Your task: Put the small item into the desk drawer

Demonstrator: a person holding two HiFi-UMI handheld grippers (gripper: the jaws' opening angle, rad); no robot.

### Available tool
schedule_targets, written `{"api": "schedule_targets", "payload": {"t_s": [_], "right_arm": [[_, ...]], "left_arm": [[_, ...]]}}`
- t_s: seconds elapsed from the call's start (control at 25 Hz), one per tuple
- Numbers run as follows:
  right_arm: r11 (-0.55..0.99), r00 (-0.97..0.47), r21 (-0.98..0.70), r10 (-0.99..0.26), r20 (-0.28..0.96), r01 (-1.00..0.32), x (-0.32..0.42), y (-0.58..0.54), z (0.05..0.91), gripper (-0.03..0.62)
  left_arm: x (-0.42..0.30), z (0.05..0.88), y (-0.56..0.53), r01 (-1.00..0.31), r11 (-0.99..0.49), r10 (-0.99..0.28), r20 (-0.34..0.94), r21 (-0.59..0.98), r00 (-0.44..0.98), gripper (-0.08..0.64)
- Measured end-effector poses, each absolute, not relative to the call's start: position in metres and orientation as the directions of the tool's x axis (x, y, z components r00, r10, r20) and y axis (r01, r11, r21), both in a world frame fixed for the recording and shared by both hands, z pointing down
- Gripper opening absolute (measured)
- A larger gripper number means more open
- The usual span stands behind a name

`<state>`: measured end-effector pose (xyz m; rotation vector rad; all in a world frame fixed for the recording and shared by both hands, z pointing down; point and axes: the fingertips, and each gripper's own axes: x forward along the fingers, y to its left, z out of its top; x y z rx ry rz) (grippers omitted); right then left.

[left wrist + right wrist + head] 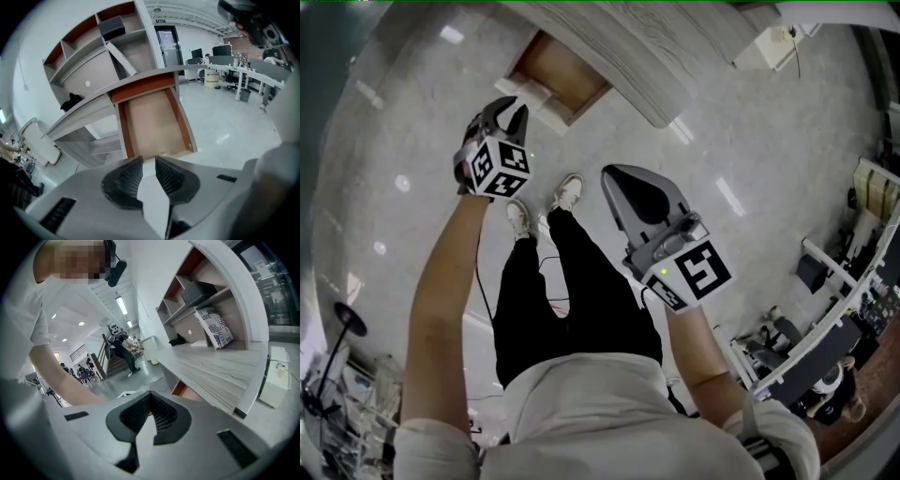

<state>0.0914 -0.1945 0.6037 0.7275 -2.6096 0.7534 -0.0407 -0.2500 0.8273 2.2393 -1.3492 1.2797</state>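
The desk drawer [555, 82] stands pulled open under the grey wood desktop [614, 56], and its brown bottom [151, 123] looks bare. My left gripper [514, 112] hangs just before the drawer's front edge. Its ribbed pads [129, 177] stand slightly apart, closed on a small white item [149, 171], of which only a thin strip shows. My right gripper [615, 176] is held lower and to the right, over the floor, away from the drawer. In the right gripper view its jaws [150, 395] meet at the tips with nothing between them.
Open shelves [93, 51] rise above the desk, with a leaning book [214, 327] and a dark box [199, 291]. A white box [276, 375] sits by the desk's end. The person's legs and white shoes [567, 192] stand on the glossy floor below the drawer. Office desks [825, 323] crowd the right.
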Motion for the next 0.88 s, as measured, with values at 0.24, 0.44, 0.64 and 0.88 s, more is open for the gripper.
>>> {"api": "schedule_targets", "payload": {"t_s": [0.24, 0.44, 0.64, 0.88], "right_arm": [[0.738, -0.807, -0.370, -0.400, 0.434, -0.565, 0.086, -0.179, 0.584, 0.021], [0.759, -0.806, -0.321, -0.428, 0.410, -0.566, 0.073, -0.162, 0.538, 0.021], [0.778, -0.811, -0.288, -0.441, 0.384, -0.559, 0.052, -0.134, 0.498, 0.021], [0.806, -0.828, -0.247, -0.450, 0.335, -0.538, 0.024, -0.096, 0.450, 0.021]], "left_arm": [[-0.057, 0.743, -0.251, -0.945, -0.316, -0.785, 0.582, -0.082, 0.212, 0.075], [-0.076, 0.681, -0.224, -0.964, -0.259, -0.842, 0.504, -0.061, 0.194, 0.074], [-0.104, 0.633, -0.194, -0.982, -0.188, -0.875, 0.457, -0.015, 0.160, 0.059], [-0.131, 0.571, -0.154, -0.989, -0.148, -0.912, 0.388, -0.013, 0.131, 0.034]]}}
